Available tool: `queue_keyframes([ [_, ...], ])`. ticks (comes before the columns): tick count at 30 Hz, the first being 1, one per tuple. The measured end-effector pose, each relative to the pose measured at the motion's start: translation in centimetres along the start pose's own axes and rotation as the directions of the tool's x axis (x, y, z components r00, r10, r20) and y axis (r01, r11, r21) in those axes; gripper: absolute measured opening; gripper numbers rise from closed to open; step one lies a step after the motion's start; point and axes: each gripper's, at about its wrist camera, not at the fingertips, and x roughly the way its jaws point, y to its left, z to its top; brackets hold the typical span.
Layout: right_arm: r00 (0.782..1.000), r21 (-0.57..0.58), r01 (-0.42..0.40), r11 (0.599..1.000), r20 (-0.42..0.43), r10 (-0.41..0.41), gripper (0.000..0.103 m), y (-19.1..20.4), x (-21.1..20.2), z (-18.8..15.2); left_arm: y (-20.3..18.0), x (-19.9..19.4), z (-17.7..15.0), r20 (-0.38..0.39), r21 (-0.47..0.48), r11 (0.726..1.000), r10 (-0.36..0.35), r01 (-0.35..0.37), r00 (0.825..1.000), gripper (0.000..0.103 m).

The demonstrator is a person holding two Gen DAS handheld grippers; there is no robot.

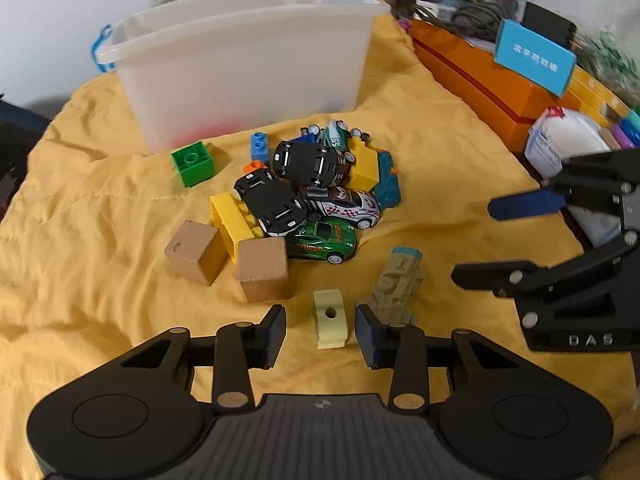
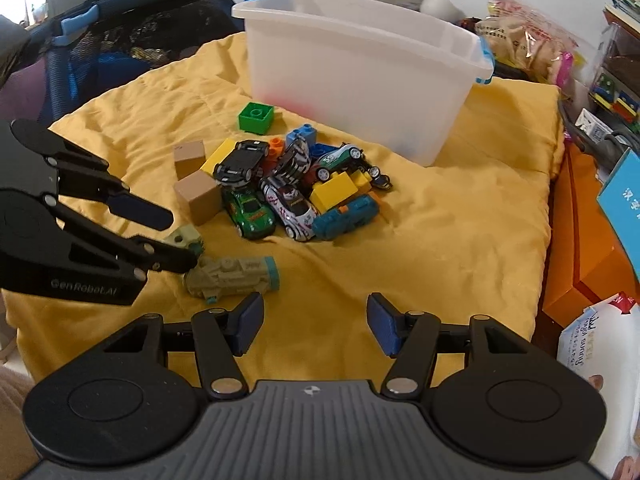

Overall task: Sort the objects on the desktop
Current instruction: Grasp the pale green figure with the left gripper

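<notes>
Yellow quilted cloth (image 1: pixel 420 128) strewn with toys before a translucent white plastic tub (image 1: pixel 248 72).
Left wrist view: left gripper (image 1: pixel 321 330) spread open around a pale yellow holed block (image 1: pixel 330 318), seemingly untouched, lower centre. Right wrist view: right gripper (image 2: pixel 315 326) open over bare cloth; toy-car pile (image 2: pixel 296 188) mid-frame.
</notes>
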Motion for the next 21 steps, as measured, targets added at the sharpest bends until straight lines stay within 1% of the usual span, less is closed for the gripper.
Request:
queue_keyframes([
  [3,0.999,0.033,0.022,0.999,-0.033,-0.021,0.061,0.3,0.2,0.4,1.0,0.7,0.0,-0.021,-0.005,0.999,-0.049,0.049,0.999,0.042],
  [5,0.998,0.041,0.039,0.998,-0.043,-0.037,0.061,0.6,0.2,0.4,1.7,0.8,-0.2,-0.014,-0.011,0.996,-0.088,0.088,0.996,0.042],
  [8,0.996,0.074,0.069,0.995,-0.069,-0.064,0.061,1.1,0.5,0.2,2.3,0.8,-0.3,-0.007,0.003,0.992,-0.125,0.125,0.992,0.041],
  [9,0.995,0.091,0.077,0.993,-0.071,-0.070,0.061,1.3,0.6,0.0,2.4,0.8,-0.3,-0.001,0.009,0.991,-0.136,0.136,0.991,0.039],
  [10,0.994,0.103,0.087,0.991,-0.071,-0.080,0.061,1.5,0.6,-0.1,2.5,0.8,-0.3,0.006,0.016,0.989,-0.145,0.145,0.989,0.033],
  [13,0.992,0.130,0.114,0.985,-0.068,-0.106,0.061,1.8,0.3,0.0,2.9,0.4,-0.3,0.035,0.022,0.984,-0.177,0.176,0.984,0.027],
  [16,0.989,0.146,0.146,0.978,-0.056,-0.139,0.061,2.2,-0.1,0.3,2.9,0.2,-0.3,0.044,0.048,0.979,-0.200,0.197,0.979,0.022],
  [21,0.986,0.147,0.167,0.975,-0.045,-0.162,0.061,3.1,-0.6,0.4,3.0,0.6,-0.8,0.026,0.071,0.974,-0.217,0.215,0.976,0.017],
])
